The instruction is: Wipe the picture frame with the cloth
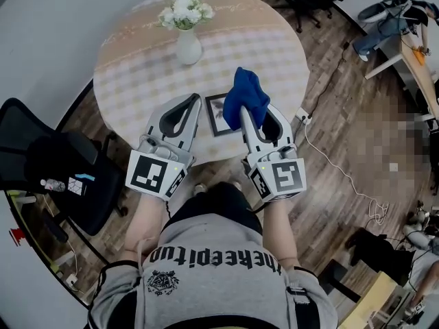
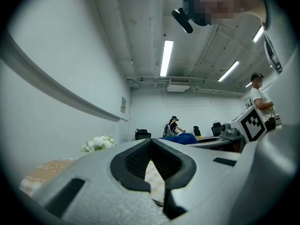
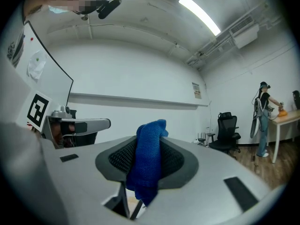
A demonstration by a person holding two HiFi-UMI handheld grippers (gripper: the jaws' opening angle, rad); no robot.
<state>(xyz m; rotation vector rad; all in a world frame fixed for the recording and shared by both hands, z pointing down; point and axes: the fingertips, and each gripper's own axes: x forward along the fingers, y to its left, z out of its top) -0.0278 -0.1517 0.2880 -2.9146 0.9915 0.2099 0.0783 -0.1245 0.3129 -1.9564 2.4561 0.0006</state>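
While right tongs grip cloth, round table, wood floor.

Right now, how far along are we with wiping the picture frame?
Done: the cloth is picked up, and the right gripper is shut on it.
In hand: the cloth hangs over the right side of the picture frame, which lies flat on the table. I can't tell whether they touch.
Left: the wiping itself, as far as I can see. The left gripper is shut and empty beside the frame.
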